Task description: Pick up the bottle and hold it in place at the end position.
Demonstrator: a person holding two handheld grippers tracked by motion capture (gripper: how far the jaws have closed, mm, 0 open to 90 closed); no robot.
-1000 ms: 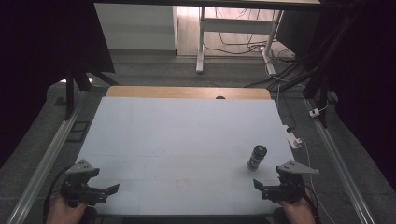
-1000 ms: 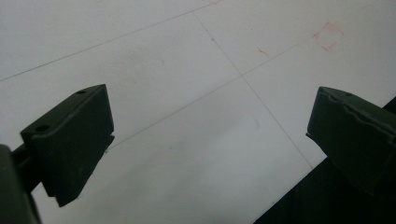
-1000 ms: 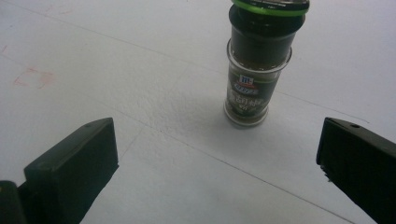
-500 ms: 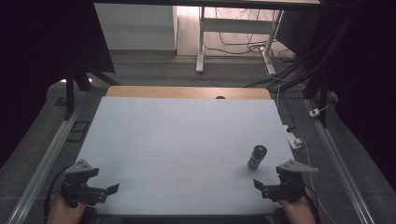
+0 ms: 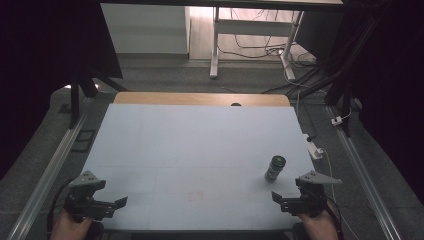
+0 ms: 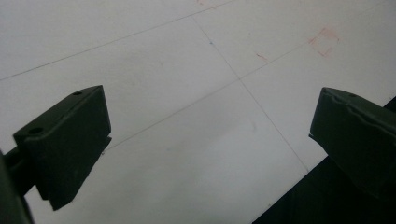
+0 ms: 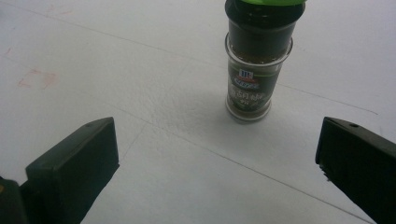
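Tabletop carries one upright spice jar near its right front edge. Right claw hangs released just before the jar, nothing grasped; left claw waits released at the left front corner. Reaching seems the step; next, advance and straddle the jar.

The table top is a pale, matt sheet, smooth, with thin scored lines and faint red marks; a strip of bare wood shows along its far edge. The jar looks like clear, glossy plastic or glass (which one cannot be told), with a printed paper-like label and a smooth green plastic cap. The right gripper and left gripper have jaws of matt black plastic, slightly rough at the edges. The floor around is grey, coarse carpet.
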